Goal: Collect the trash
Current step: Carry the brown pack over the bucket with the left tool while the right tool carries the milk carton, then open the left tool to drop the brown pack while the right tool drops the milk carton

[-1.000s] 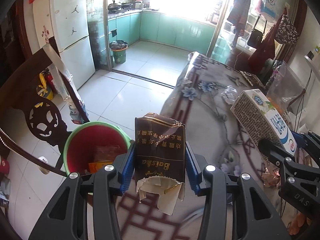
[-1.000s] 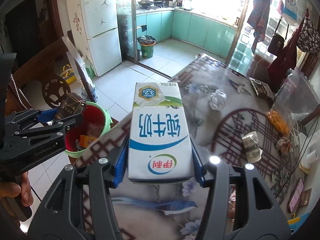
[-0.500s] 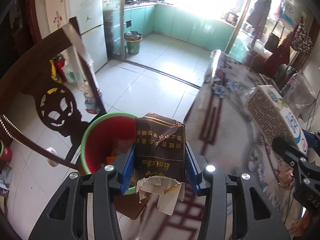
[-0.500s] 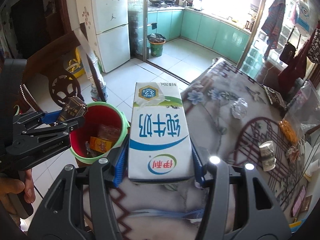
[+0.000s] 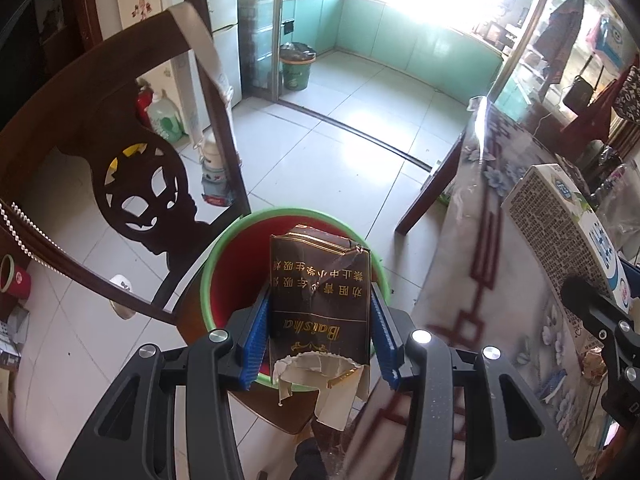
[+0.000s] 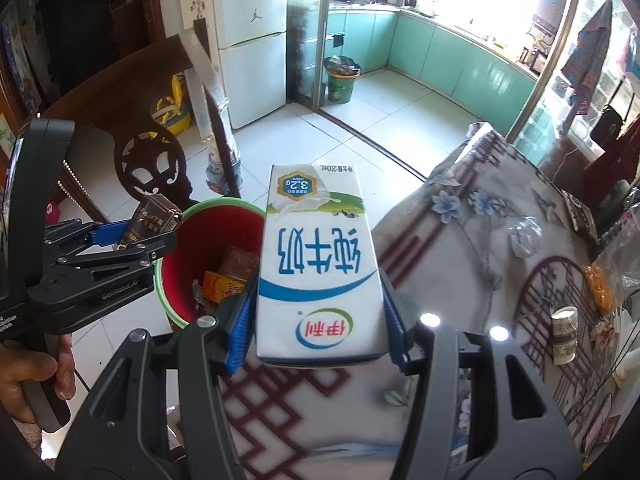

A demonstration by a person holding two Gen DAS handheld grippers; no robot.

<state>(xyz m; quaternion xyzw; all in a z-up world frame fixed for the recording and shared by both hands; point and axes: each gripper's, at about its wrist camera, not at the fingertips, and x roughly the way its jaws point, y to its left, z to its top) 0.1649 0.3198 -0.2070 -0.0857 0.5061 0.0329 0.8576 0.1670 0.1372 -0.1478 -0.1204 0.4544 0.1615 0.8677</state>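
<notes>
The left gripper (image 5: pixel 319 330) had its jaws clamped on a torn brown cigarette pack (image 5: pixel 319 300), held over the red bin (image 5: pixel 236 276) on the chair. The right gripper (image 6: pixel 316 322) gripped a milk carton (image 6: pixel 316 264) — just beside that bin (image 6: pixel 200 248), above the table (image 6: pixel 472 264) edge.

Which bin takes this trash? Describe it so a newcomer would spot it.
Start at the dark carved wooden chair beside the floral-clothed table. On its seat stands the small bucket: green rim, red inside, wrappers already in it, unlike the lined green bin by the kitchen doorway.
</notes>
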